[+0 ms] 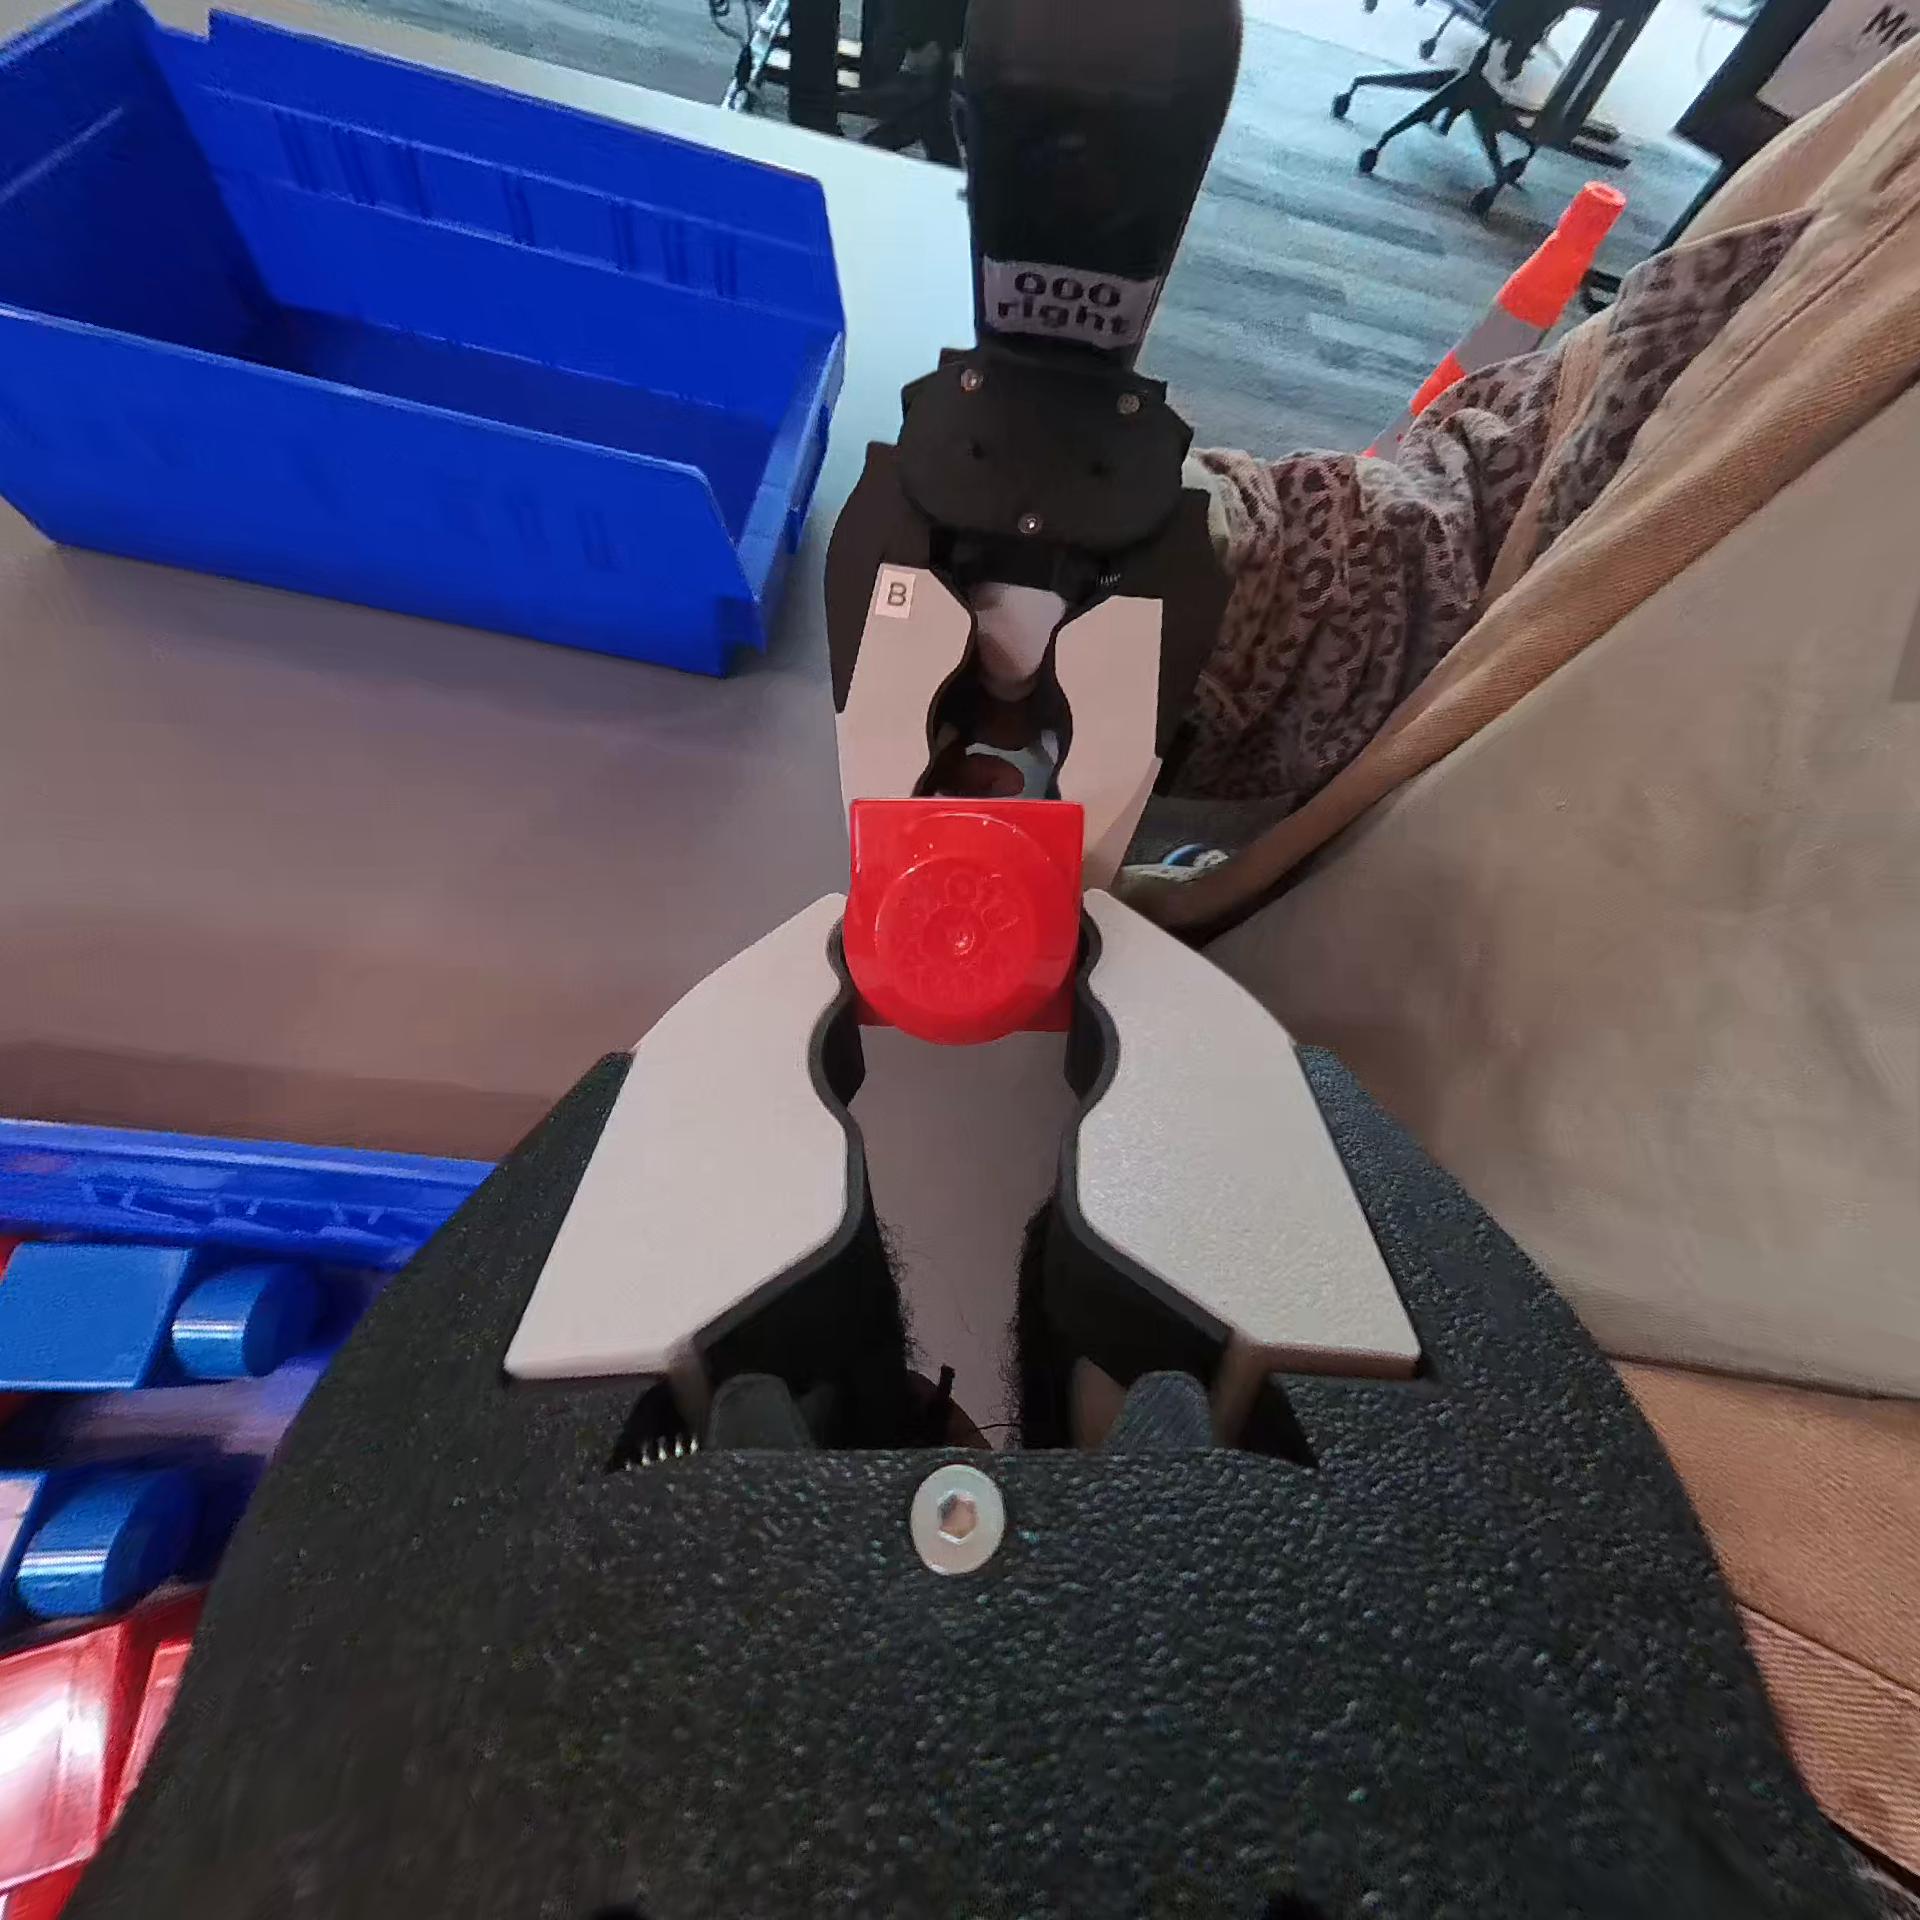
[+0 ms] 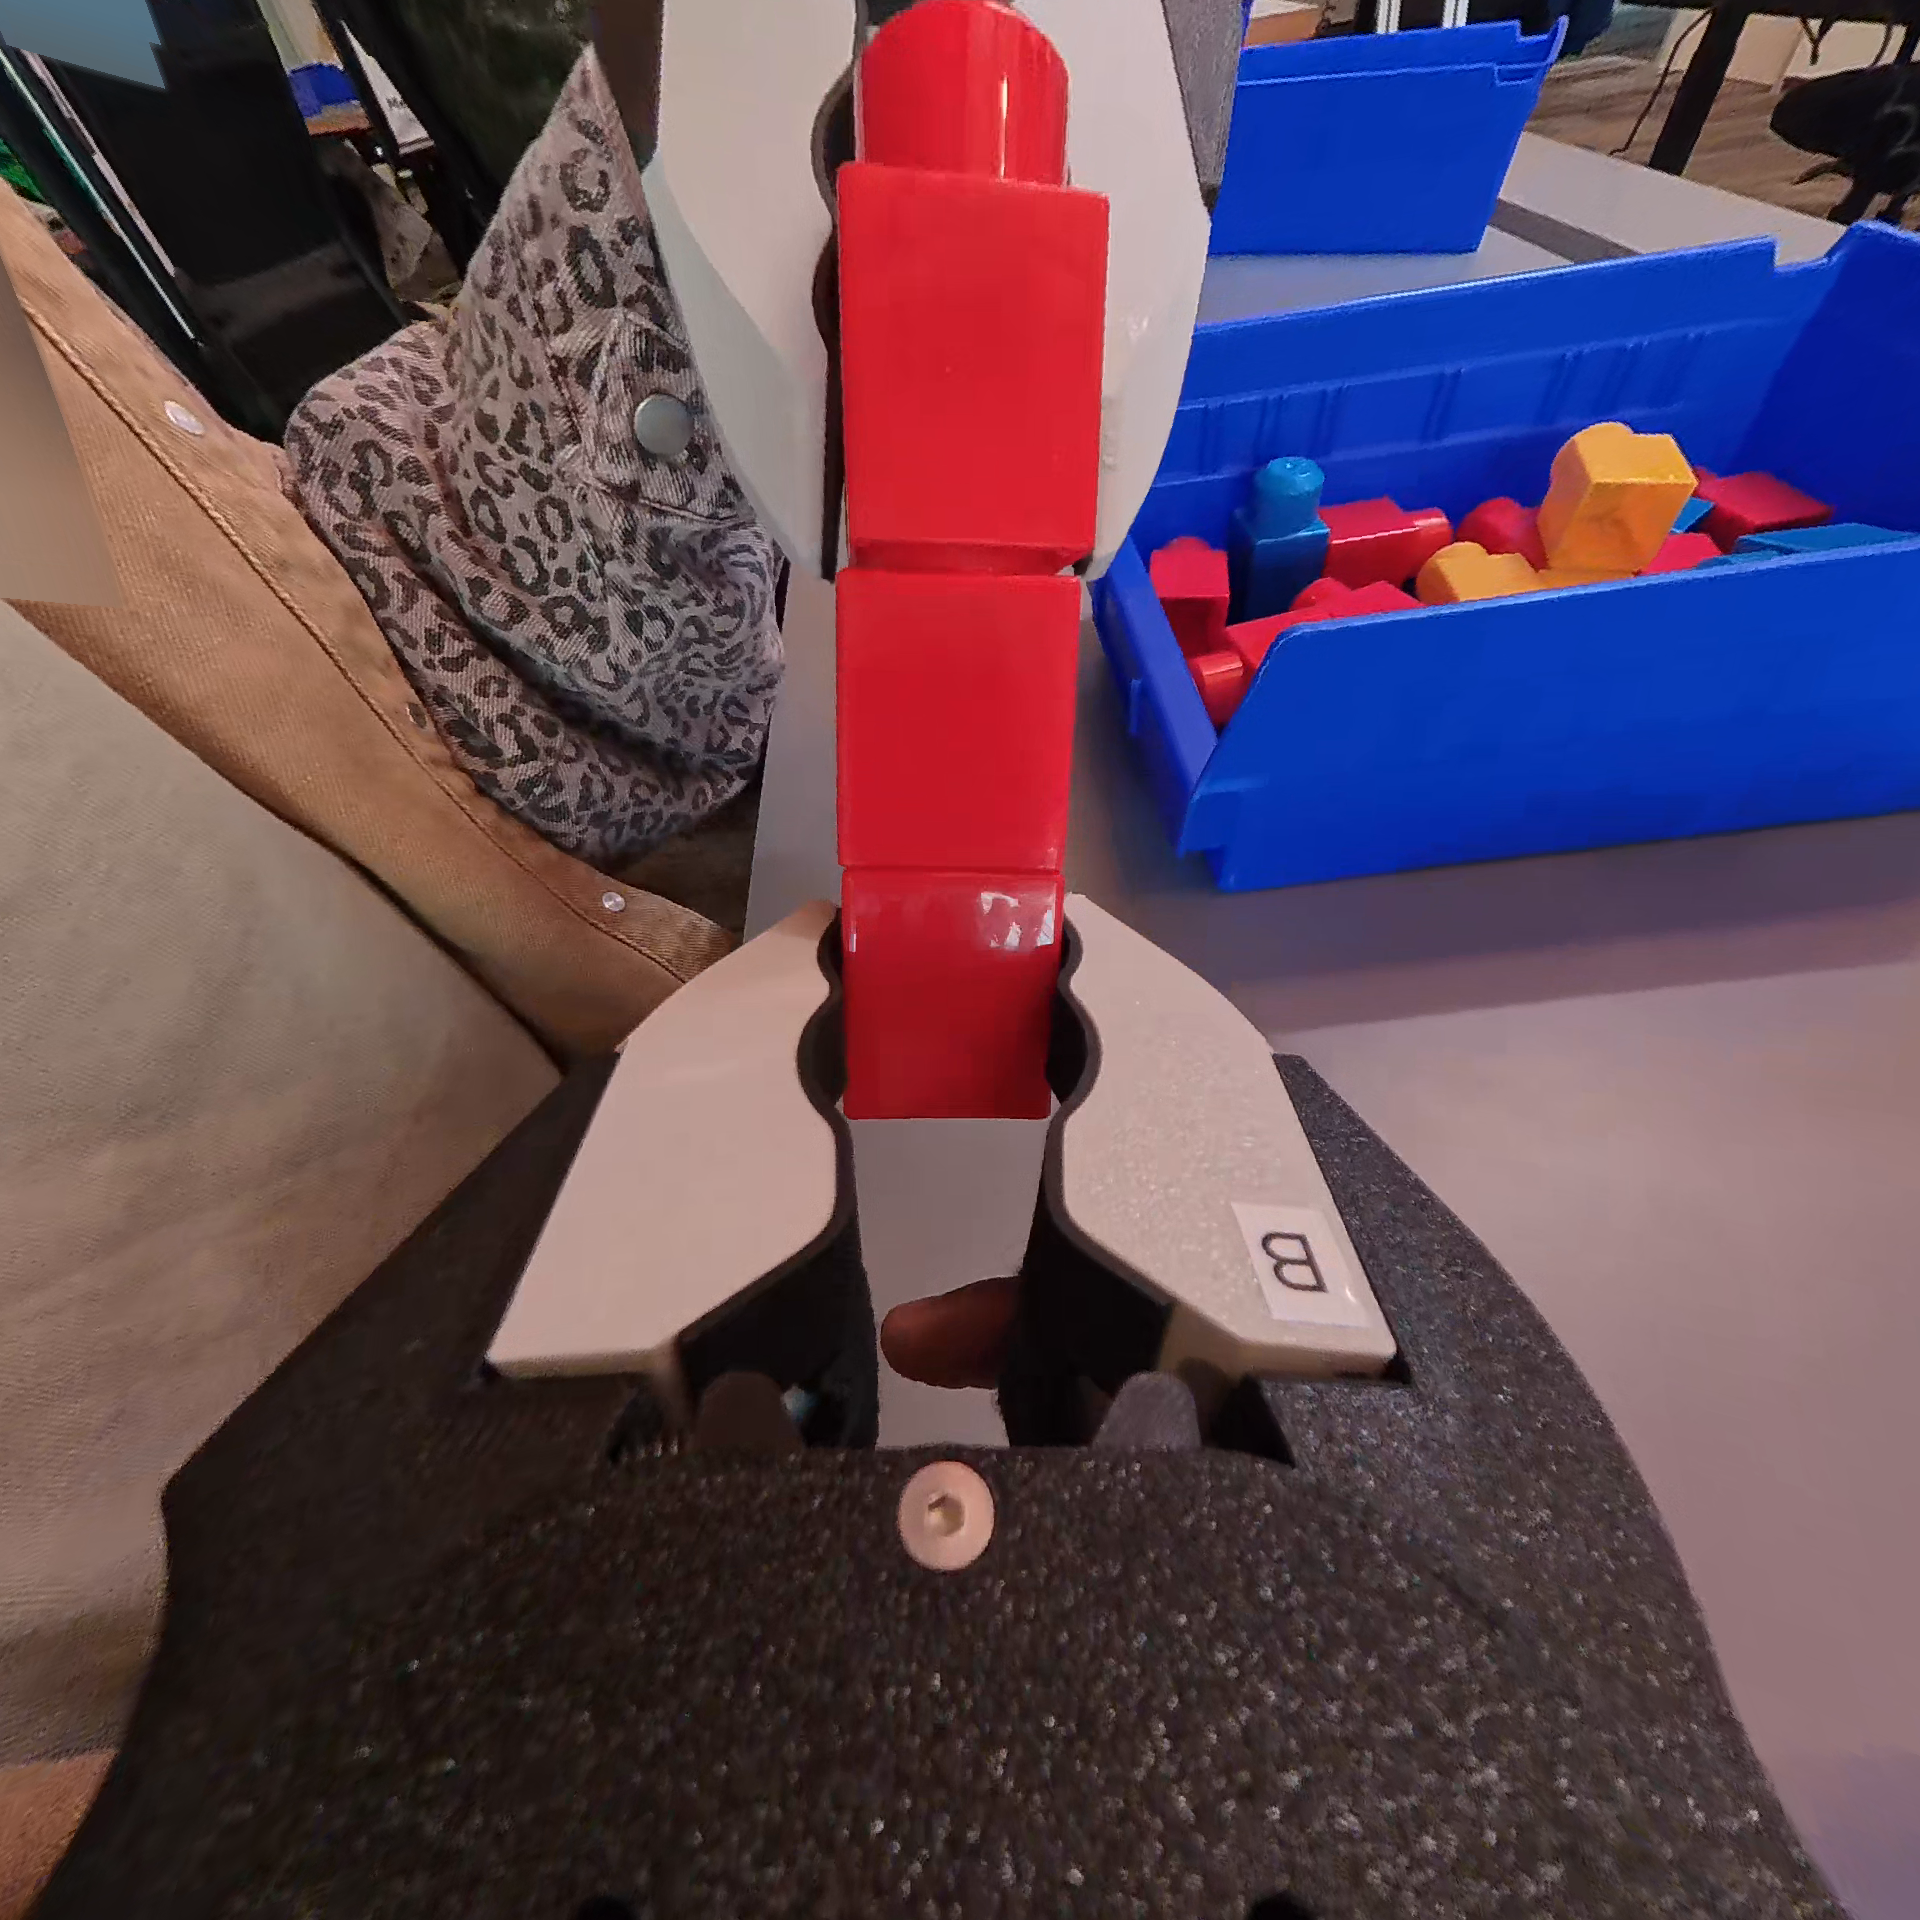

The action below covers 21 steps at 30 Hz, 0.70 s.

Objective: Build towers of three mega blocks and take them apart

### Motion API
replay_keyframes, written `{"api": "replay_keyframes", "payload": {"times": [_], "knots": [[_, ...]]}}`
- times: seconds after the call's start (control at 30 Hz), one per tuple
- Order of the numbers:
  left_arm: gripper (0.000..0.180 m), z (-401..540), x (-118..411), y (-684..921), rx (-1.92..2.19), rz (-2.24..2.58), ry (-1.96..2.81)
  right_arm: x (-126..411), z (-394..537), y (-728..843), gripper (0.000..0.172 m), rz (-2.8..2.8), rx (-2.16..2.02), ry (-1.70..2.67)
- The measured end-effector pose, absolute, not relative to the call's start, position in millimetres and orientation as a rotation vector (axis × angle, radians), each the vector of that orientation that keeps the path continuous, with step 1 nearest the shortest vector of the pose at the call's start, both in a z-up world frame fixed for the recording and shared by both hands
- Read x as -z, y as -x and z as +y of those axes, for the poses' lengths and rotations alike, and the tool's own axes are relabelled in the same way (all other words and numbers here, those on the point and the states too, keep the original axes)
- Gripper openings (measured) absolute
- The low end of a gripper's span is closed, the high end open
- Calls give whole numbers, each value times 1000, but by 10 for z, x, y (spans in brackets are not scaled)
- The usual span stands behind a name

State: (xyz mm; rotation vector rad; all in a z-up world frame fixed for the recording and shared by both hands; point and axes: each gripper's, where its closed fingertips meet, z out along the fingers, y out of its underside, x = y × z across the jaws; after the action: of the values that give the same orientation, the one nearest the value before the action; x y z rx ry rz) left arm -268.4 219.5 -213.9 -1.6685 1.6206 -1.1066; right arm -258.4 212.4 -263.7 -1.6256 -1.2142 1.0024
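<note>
A tower of three red mega blocks (image 2: 956, 717) is held level above the grey table (image 2: 1455, 1091) between my two grippers. My right gripper (image 2: 951, 997) is shut on the near end block (image 2: 945, 1039), with both pads pressed on its sides. My left gripper (image 2: 961, 540) comes from the far side and is shut on the far end block (image 2: 971, 353), whose stud sticks out past it. In the left wrist view, my left gripper (image 1: 961, 925) clamps that block (image 1: 961, 925) with the stud facing the camera. My right gripper (image 1: 997, 774) shows just behind it.
A blue bin (image 2: 1558, 727) with several red, blue and yellow blocks stands to the right. An empty blue bin (image 1: 416, 416) stands farther back. A person in tan clothing (image 1: 1558, 935) and a leopard-print garment (image 2: 540, 582) sits close alongside. An orange cone (image 1: 1538, 270) stands on the floor.
</note>
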Motion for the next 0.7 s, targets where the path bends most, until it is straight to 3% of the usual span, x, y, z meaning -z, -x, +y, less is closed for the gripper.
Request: {"api": "replay_keyframes", "payload": {"times": [0.33,0.47,0.63,0.7], "knots": [[37,2273,2086,2652,1209,1568,1638,2546,2161,2588,35,-1127,-1099,1608],[59,2426,1897,2629,1184,1437,1520,2476,2149,2587,35,-1079,-1178,1594],[36,2357,1745,2586,1396,1357,1449,2446,2124,2572,35,-1055,-1245,1607],[36,2351,1746,2583,1422,1348,1437,2440,2110,2564,35,-1051,-1271,1611]]}}
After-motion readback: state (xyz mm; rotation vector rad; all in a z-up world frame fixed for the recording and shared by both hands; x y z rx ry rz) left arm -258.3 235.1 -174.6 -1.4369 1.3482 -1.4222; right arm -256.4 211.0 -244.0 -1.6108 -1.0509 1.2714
